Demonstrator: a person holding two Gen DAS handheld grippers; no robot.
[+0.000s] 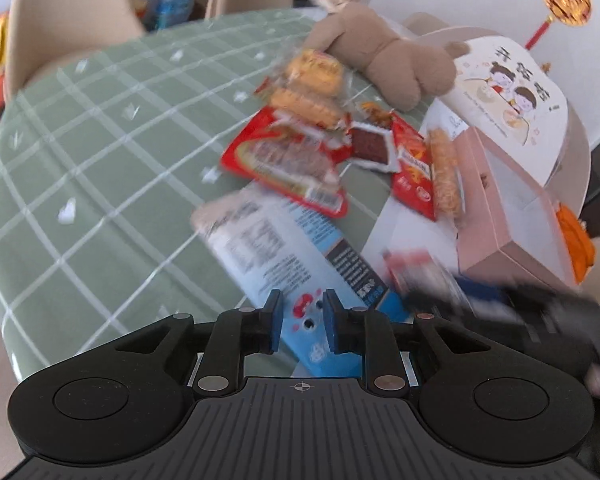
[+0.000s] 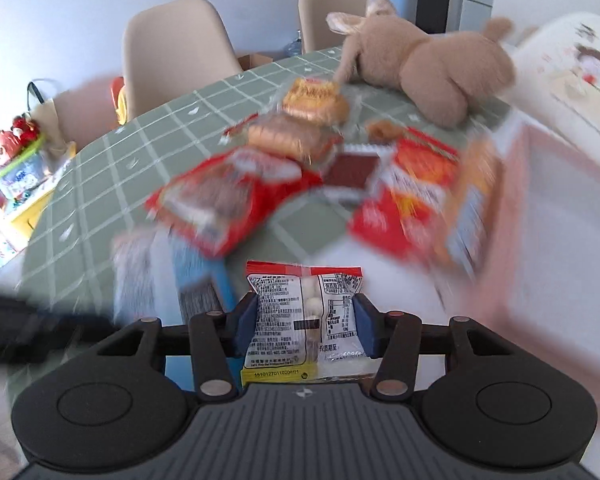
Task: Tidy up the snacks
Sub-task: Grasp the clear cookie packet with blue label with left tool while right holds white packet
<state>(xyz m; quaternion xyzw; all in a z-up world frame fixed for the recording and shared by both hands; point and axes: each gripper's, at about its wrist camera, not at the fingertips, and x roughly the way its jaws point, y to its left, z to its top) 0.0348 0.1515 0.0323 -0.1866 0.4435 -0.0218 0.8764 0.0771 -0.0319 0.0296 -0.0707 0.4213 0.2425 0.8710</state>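
Two claws (image 1: 302,322), two gripped snack packets (image 2: 306,320)

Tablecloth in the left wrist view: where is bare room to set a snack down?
The green tablecloth is bare from the chairs to the red packet. It is crowded from there to the pink box and plush toy.
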